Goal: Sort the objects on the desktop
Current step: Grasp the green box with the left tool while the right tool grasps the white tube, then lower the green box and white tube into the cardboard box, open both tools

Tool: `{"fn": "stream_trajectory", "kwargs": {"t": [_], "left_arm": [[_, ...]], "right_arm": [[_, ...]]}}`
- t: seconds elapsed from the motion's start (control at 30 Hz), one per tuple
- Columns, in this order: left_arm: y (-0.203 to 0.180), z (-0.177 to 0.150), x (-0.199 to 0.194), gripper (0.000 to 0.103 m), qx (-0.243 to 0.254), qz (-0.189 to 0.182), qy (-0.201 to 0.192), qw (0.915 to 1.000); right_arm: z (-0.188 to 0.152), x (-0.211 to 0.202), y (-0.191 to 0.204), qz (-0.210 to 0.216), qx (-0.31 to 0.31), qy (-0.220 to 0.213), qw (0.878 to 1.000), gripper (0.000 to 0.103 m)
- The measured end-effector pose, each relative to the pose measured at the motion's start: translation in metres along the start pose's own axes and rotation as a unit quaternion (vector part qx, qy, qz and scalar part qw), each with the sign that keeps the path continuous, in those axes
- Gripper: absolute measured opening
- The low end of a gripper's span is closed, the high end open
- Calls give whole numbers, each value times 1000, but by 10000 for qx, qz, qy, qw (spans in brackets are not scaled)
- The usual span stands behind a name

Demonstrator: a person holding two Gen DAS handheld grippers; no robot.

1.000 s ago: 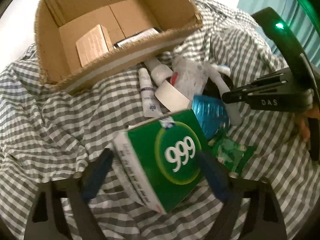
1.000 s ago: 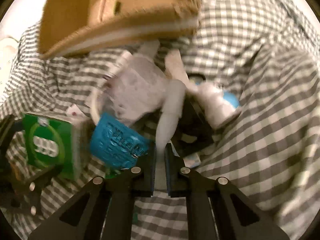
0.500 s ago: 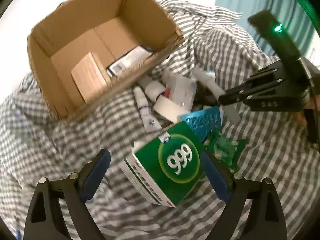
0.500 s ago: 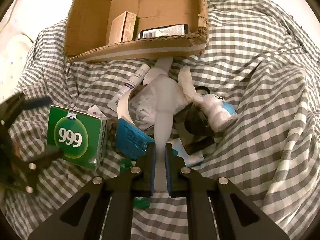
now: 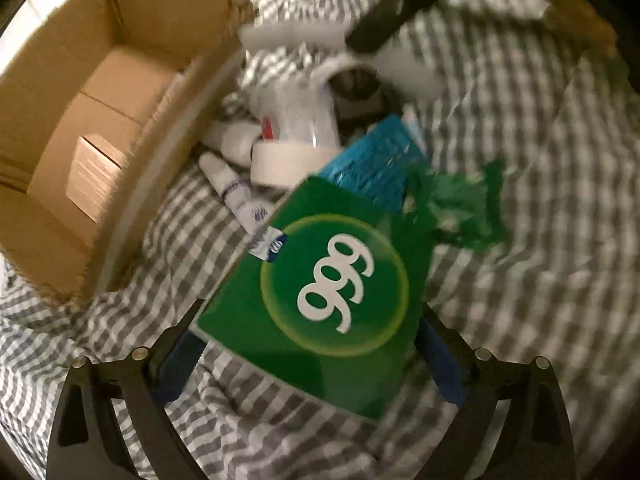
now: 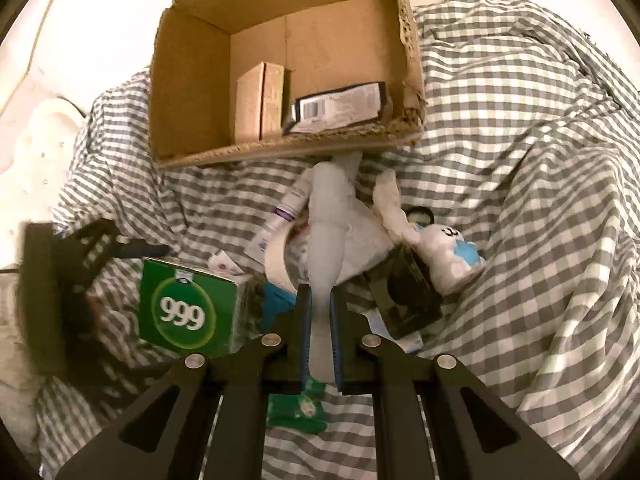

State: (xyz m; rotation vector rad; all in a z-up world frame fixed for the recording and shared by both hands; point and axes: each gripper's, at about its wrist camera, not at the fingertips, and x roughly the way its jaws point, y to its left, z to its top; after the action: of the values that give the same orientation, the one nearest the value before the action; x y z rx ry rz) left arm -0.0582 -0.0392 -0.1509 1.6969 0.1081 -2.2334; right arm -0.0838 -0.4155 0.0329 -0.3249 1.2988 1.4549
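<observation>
Left gripper (image 5: 312, 354) straddles the green box (image 5: 320, 300) (cardboard box (image 5: 36, 236) just beside).

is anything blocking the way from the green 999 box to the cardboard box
Nothing solid seems to. The green 999 box sits between the left gripper's fingers, and toward the open cardboard box lies only rumpled checked cloth. The box's near wall has to be cleared. The small white tube and tape roll lie just beside that line.
</observation>
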Motion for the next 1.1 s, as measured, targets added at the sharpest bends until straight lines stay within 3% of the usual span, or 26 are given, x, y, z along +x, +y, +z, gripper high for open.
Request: {"fn": "stream_trajectory", "kwargs": {"t": [0.17, 0.3, 0.37, 0.47, 0.57, 0.63, 0.73, 0.87, 0.93, 1.1], "left_arm": [[4, -1, 5, 95, -336, -76, -147, 9993], [16, -1, -24, 93, -990, 375, -640, 9923], [27, 0, -49, 92, -1730, 738, -893, 9781], [36, -3, -87, 92, -2689, 829, -1341, 9502], [39, -4, -130, 92, -3475, 1263, -1844, 9106], [46, -2, -149, 92, -3745, 1190, -2139, 8943], [65, 7, -166, 92, -4092, 1364, -2290, 8727], [97, 10, -177, 91, -4535, 1633, -2324, 8448], [110, 13, -176, 91, -4680, 1606, -2405, 8350], [131, 30, -161, 92, -4855, 1850, -2435, 8190]], "right_arm": [[3, 2, 6, -1, -57, 22, 10000, 8], [4, -4, 10, -10, -122, -41, 9999, 8], [5, -14, 14, 26, -194, -179, 9996, 8], [8, -34, 23, 101, -326, -448, 9984, 8], [12, -55, 35, 184, -503, -712, 9960, 8], [19, -67, 46, 253, -691, -860, 9936, 8], [34, -86, 62, 222, -1001, -1098, 9887, 8], [58, -106, 74, 298, -1258, -1387, 9819, 8], [74, -110, 75, 303, -1342, -1505, 9790, 8], [111, -95, 68, 246, -1382, -1544, 9780, 8]]}}
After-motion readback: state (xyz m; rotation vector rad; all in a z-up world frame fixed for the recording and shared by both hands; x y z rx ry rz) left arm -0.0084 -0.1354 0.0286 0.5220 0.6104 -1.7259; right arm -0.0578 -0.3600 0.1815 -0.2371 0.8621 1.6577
